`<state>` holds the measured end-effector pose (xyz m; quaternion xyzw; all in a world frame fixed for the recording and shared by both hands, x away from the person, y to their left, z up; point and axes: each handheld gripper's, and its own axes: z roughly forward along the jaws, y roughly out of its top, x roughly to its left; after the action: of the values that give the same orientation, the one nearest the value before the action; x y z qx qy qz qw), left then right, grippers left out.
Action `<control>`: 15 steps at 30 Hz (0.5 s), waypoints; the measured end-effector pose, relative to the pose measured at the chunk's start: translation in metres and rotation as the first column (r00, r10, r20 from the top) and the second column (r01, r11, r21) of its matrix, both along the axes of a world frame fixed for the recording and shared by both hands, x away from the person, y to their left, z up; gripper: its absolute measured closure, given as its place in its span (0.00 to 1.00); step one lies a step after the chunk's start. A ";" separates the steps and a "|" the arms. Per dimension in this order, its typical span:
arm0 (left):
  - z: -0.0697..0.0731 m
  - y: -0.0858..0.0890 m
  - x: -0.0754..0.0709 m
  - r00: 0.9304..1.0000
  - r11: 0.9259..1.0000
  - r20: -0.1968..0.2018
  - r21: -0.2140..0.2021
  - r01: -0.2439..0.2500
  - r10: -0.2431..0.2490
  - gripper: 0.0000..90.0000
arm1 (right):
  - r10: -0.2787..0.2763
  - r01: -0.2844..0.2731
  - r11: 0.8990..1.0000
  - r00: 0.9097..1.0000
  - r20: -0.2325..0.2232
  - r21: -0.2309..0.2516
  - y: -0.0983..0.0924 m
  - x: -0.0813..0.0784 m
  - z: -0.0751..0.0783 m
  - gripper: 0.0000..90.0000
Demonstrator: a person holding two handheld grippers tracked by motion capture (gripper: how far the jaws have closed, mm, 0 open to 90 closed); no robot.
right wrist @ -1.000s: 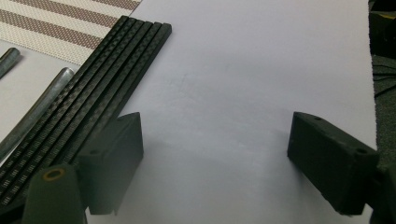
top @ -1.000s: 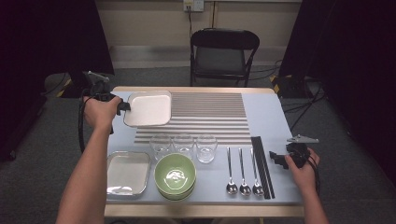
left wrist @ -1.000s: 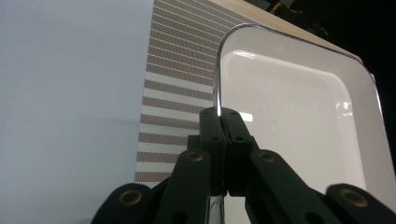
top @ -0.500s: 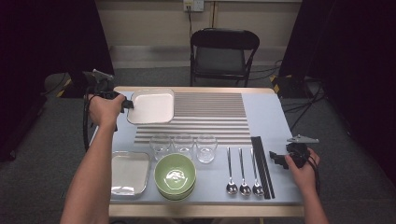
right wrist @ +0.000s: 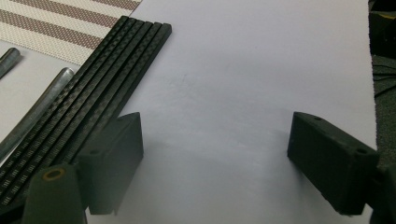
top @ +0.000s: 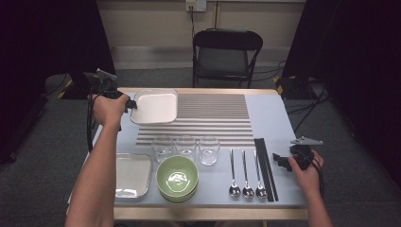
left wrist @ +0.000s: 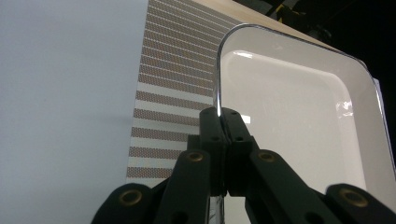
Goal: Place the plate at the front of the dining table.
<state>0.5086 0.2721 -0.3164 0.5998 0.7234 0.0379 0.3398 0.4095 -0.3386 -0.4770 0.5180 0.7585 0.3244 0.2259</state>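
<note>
Nearest the person, left of the green bowl [top: 178,178], a second square glass tray [top: 132,174] lies flat; right of the bowl lie three steel spoons [top: 246,174] and slim black chopsticks [top: 265,168]. Beyond the chopsticks the right gripper [right wrist: 217,154] rests low over the smooth pale table [top: 279,118], its jaws wide apart with nothing between them. Behind the bowl stand three clear glasses [top: 186,147] on a ribbed striped mat [top: 213,113]. Farthest, the left arm stretches forward; the left gripper [left wrist: 223,114] pinches the thin left rim of a glossy white rounded-square tray [top: 155,107], which rests on the mat's far left corner.
</note>
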 end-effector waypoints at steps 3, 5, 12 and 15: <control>-0.002 -0.003 0.002 1.000 1.000 0.005 -0.003 -0.003 0.003 0.99 | 0.000 0.000 1.000 1.000 -0.001 0.001 0.000 0.000 0.000 0.19; -0.002 -0.003 0.003 1.000 1.000 0.000 -0.001 0.005 -0.005 0.99 | -0.001 0.001 1.000 1.000 -0.001 0.000 0.000 0.000 0.000 0.19; -0.004 -0.010 0.008 1.000 1.000 -0.006 0.005 0.013 -0.013 0.99 | 0.000 0.000 1.000 1.000 0.001 0.000 0.000 0.000 0.000 0.19; -0.003 -0.014 0.010 1.000 1.000 -0.007 -0.001 0.011 -0.011 0.99 | 0.001 -0.001 1.000 1.000 0.001 0.000 0.000 0.000 0.000 0.19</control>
<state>0.5184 0.2579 -0.3196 0.6038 0.7212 0.0336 0.3379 0.4095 -0.3385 -0.4771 0.5175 0.7587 0.3248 0.2262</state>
